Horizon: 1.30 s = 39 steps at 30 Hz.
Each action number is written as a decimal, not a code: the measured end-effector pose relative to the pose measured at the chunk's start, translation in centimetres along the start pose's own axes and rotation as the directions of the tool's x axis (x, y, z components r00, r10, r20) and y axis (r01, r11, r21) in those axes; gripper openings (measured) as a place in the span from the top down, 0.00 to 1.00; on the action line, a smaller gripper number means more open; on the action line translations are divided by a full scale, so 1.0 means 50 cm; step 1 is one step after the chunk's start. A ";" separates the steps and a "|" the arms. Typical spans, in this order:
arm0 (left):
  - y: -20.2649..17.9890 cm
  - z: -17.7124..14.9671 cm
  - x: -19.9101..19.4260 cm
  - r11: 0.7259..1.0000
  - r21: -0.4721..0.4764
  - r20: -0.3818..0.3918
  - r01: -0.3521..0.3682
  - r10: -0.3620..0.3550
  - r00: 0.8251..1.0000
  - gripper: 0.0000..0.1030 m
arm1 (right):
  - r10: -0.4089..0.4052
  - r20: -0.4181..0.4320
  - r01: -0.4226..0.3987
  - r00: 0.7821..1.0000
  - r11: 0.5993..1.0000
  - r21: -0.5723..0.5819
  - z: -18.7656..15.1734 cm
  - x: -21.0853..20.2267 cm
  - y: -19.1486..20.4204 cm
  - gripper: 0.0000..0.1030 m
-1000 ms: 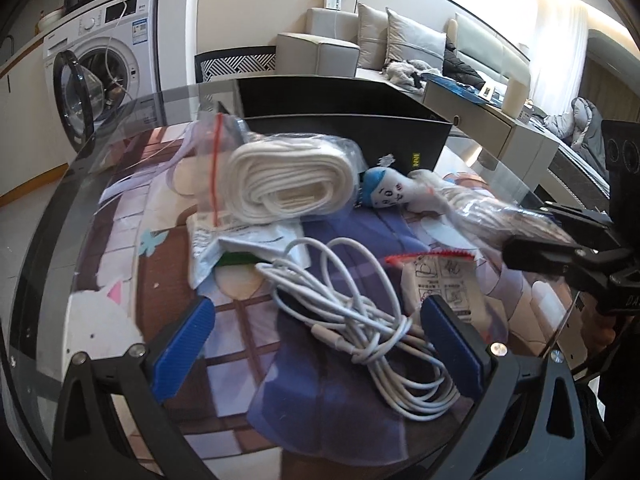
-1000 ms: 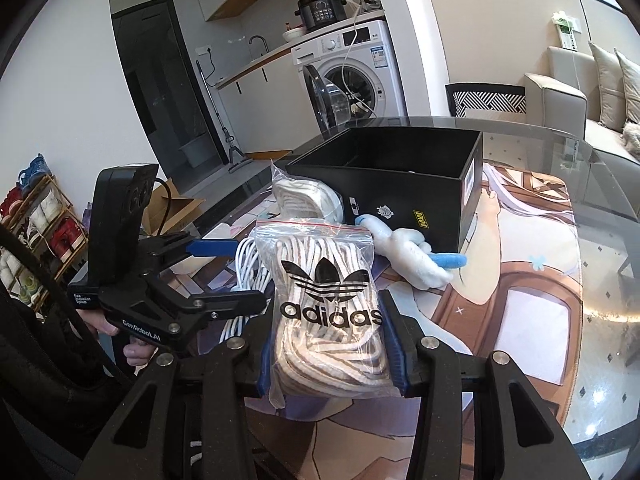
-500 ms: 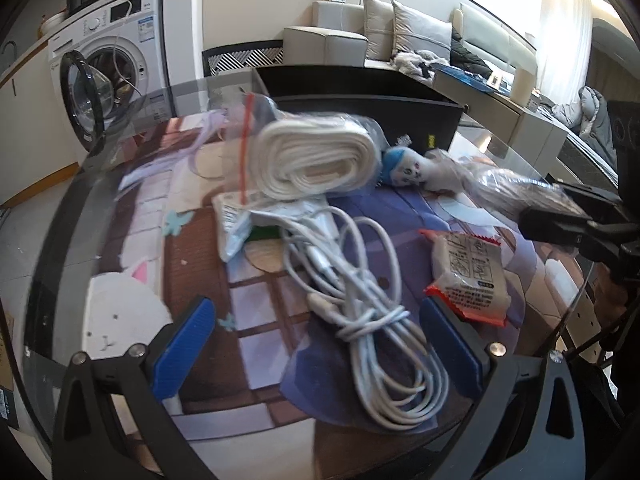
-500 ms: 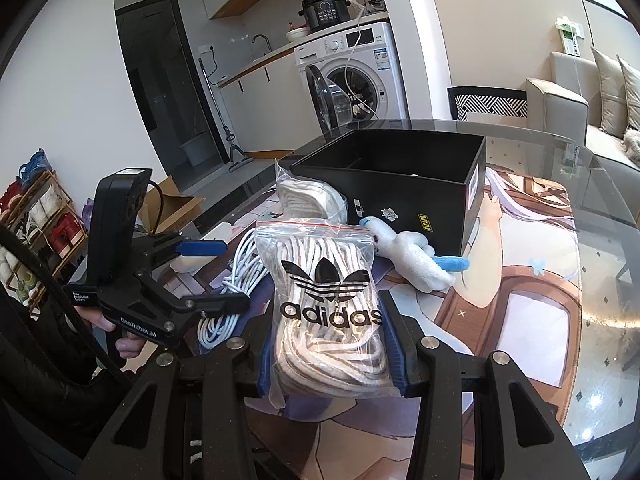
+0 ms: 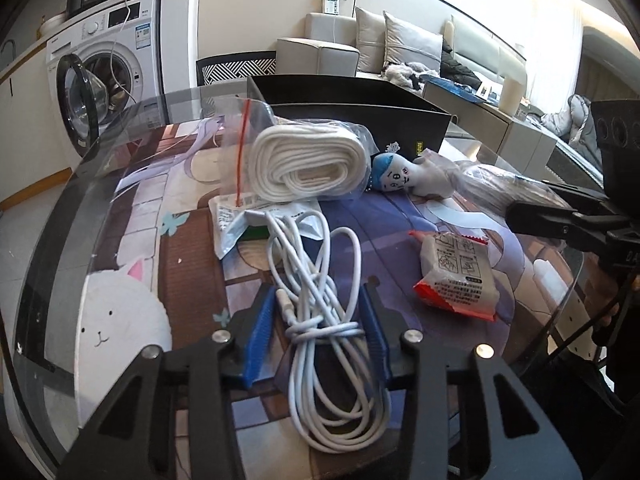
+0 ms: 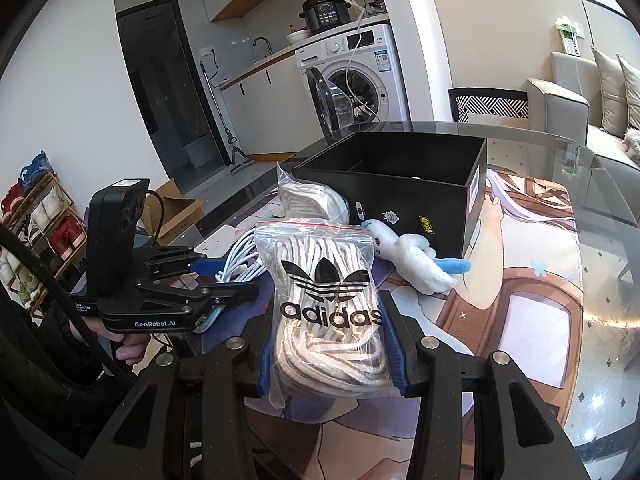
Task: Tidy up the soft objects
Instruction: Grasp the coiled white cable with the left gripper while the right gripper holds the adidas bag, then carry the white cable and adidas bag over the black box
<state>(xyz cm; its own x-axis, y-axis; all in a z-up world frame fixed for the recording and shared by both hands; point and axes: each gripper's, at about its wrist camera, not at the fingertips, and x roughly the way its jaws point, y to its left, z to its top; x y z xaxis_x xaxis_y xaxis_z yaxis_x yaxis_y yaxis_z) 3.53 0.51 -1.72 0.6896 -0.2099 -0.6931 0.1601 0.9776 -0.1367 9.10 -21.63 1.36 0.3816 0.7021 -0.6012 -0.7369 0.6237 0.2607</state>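
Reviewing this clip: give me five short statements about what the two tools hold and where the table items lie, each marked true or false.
1. The right tool grips a clear zip bag of cream laces with a black Adidas logo. True.
2. The coiled white cable lies between the left tool's blue pads. True; the jaws are closing around it.
3. The open black cardboard box sits on the floor. False: it stands on the glass table.
4. The small plush doll with a blue cap is inside the box. False: it lies on the table in front of the box.
5. The orange-edged snack packet is held by the left tool. False: it lies loose on the table.
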 end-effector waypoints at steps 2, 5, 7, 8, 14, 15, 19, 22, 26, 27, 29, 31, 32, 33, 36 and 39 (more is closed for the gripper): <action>0.004 -0.001 -0.002 1.000 -0.006 0.002 0.004 -0.004 1.000 0.72 | -0.001 0.000 0.001 1.000 1.000 -0.001 0.000 0.000 0.000 0.57; 0.009 -0.003 -0.004 1.000 -0.019 0.000 0.021 -0.021 1.000 0.72 | 0.000 0.004 0.000 1.000 1.000 -0.001 0.000 -0.002 0.000 0.57; 0.010 -0.005 -0.004 0.999 -0.021 0.003 0.025 -0.025 1.000 0.72 | 0.000 0.004 0.000 1.000 1.000 -0.002 0.001 -0.002 0.000 0.57; 0.010 -0.005 -0.005 0.999 -0.022 0.004 0.029 -0.029 1.000 0.72 | 0.000 0.005 0.000 1.000 1.000 -0.003 0.001 -0.002 0.001 0.57; 0.010 -0.001 -0.018 0.998 -0.033 0.024 0.045 -0.044 0.999 0.72 | 0.000 0.023 0.000 1.000 1.000 -0.006 0.004 -0.009 0.001 0.57; 0.012 0.001 -0.021 0.998 -0.036 0.030 0.047 -0.046 0.998 0.72 | -0.001 0.028 0.001 1.000 1.000 -0.007 0.004 -0.012 0.002 0.57; 0.016 0.008 -0.032 0.998 -0.050 0.057 0.047 -0.044 0.997 0.72 | -0.003 0.047 0.003 0.999 1.000 -0.012 0.006 -0.019 0.003 0.57; 0.020 0.016 -0.040 0.997 -0.061 0.080 0.052 -0.047 0.996 0.72 | -0.005 0.060 0.006 0.998 1.000 -0.013 0.010 -0.024 0.006 0.57; 0.022 0.030 -0.057 0.996 -0.059 0.122 0.061 -0.054 0.991 0.72 | -0.011 0.095 0.012 0.995 1.000 -0.014 0.015 -0.038 0.009 0.57; 0.023 0.034 -0.061 0.996 -0.058 0.132 0.062 -0.054 0.990 0.72 | -0.012 0.103 0.014 0.995 1.000 -0.014 0.017 -0.041 0.010 0.57; 0.024 0.044 -0.070 0.996 -0.055 0.153 0.068 -0.059 0.987 0.72 | -0.022 0.118 0.024 0.993 1.000 -0.014 0.024 -0.047 0.012 0.57; 0.024 0.055 -0.078 0.996 -0.053 0.172 0.069 -0.059 0.983 0.72 | -0.039 0.129 0.042 0.991 0.999 -0.015 0.029 -0.052 0.014 0.57; 0.024 0.063 -0.083 0.996 -0.050 0.182 0.072 -0.062 0.981 0.72 | -0.049 0.137 0.051 0.989 0.999 -0.016 0.033 -0.055 0.013 0.57; 0.024 0.072 -0.087 0.996 -0.047 0.193 0.075 -0.065 0.979 0.72 | -0.057 0.142 0.060 0.988 0.998 -0.014 0.038 -0.057 0.013 0.57; 0.024 0.094 -0.095 0.996 -0.044 0.214 0.080 -0.069 0.974 0.72 | -0.091 0.158 0.093 0.983 0.996 -0.007 0.050 -0.062 0.012 0.57; 0.020 0.118 -0.100 0.996 -0.041 0.234 0.081 -0.070 0.970 0.72 | -0.131 0.173 0.132 0.976 0.991 0.005 0.063 -0.069 0.012 0.57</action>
<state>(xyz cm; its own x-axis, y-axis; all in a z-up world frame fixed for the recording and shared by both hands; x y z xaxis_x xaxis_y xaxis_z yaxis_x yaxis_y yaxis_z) 4.39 2.43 5.76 0.8230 -0.2755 -0.4967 0.1869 0.9572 -0.2212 9.11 -22.56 5.97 0.5651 0.6633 -0.4907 -0.6774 0.7125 0.1830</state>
